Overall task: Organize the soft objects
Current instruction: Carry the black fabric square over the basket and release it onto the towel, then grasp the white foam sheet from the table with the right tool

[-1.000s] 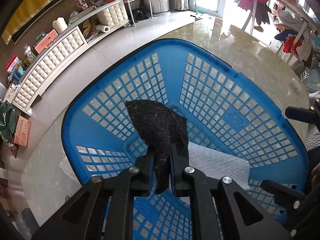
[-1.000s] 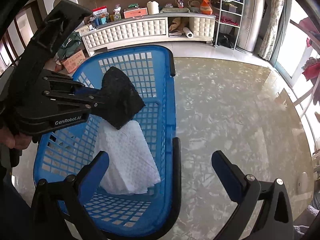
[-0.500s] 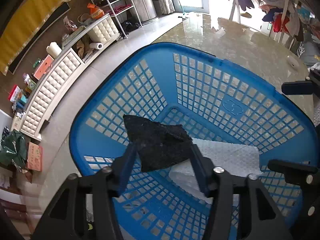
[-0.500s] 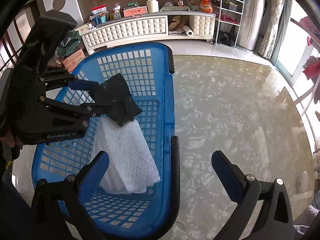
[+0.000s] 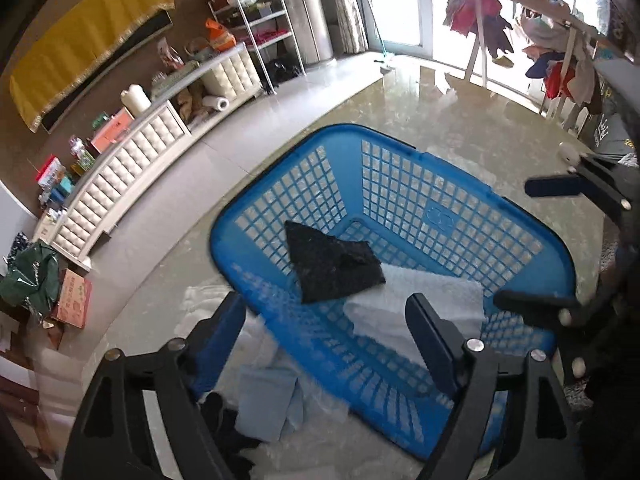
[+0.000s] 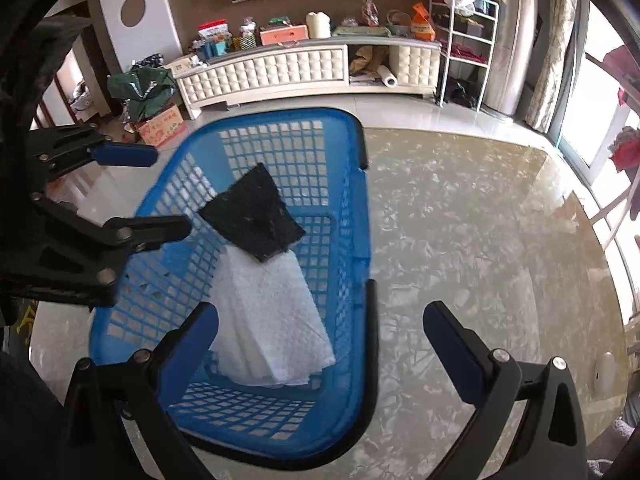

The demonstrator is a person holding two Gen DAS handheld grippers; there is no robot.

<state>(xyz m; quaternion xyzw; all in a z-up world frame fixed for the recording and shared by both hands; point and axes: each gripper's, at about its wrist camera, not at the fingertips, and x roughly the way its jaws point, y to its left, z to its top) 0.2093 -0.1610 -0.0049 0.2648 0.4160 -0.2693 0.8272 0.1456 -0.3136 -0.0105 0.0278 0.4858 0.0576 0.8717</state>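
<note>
The black fuzzy cloth [image 5: 334, 266] lies in the blue plastic lattice basket [image 5: 404, 196], the left claw [image 5: 326, 328] opening empty and the right claw [image 6: 320, 334] spread apart.

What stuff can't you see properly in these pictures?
- Left wrist view: the soft pile on the table beside the blue basket is partly covered by the left gripper, whose jaws are opening with nothing between them.
- Right wrist view: the white cloth is partly hidden under the black cloth.
- Shelf items are too small to name.
</note>
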